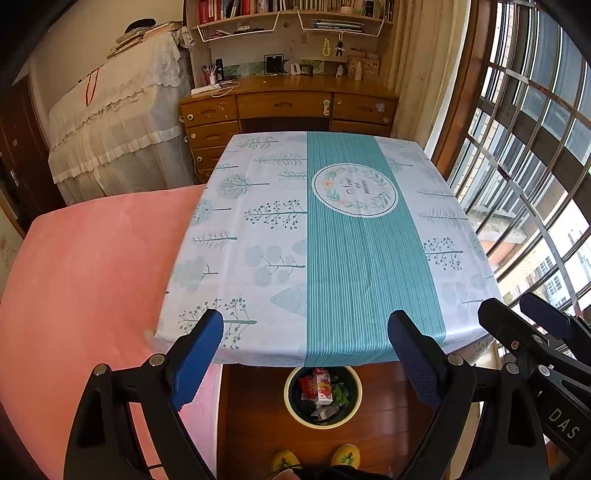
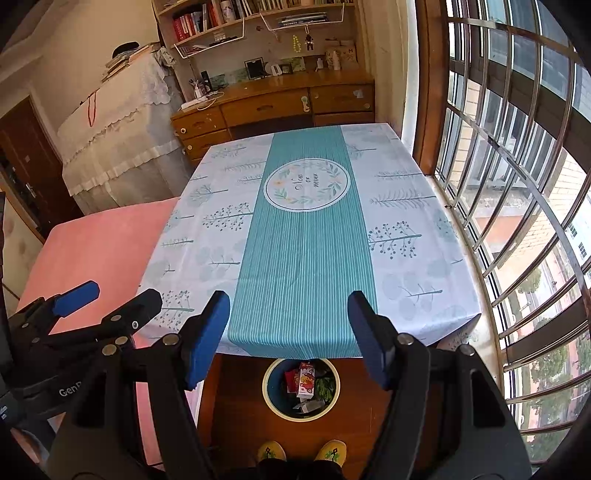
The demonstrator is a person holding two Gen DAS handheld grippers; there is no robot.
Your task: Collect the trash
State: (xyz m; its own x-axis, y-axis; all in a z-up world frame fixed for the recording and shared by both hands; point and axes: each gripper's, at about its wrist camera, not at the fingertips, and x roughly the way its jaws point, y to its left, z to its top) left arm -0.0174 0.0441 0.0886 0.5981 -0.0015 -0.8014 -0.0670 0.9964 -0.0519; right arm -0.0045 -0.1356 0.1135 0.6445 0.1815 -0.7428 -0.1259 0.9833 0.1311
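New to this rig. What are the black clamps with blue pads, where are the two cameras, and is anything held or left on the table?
They are hand-held grippers, one per hand, each with a fisheye camera looking along its fingers. The left camera shows the left gripper; the right camera shows the right gripper. Both stand open, holding nothing. Each also glimpses the other gripper at its edge. The tablecloth shows only its print. The trash sits in the bin on the floor, a carton among it, near the person's yellow slippers.

Daylight comes through a barred window on the right. A counter under a teal tree-print cloth stands on a dark wood floor, a pink bed at its left. Beyond are a wooden desk, bookshelves and a lace-draped cabinet.
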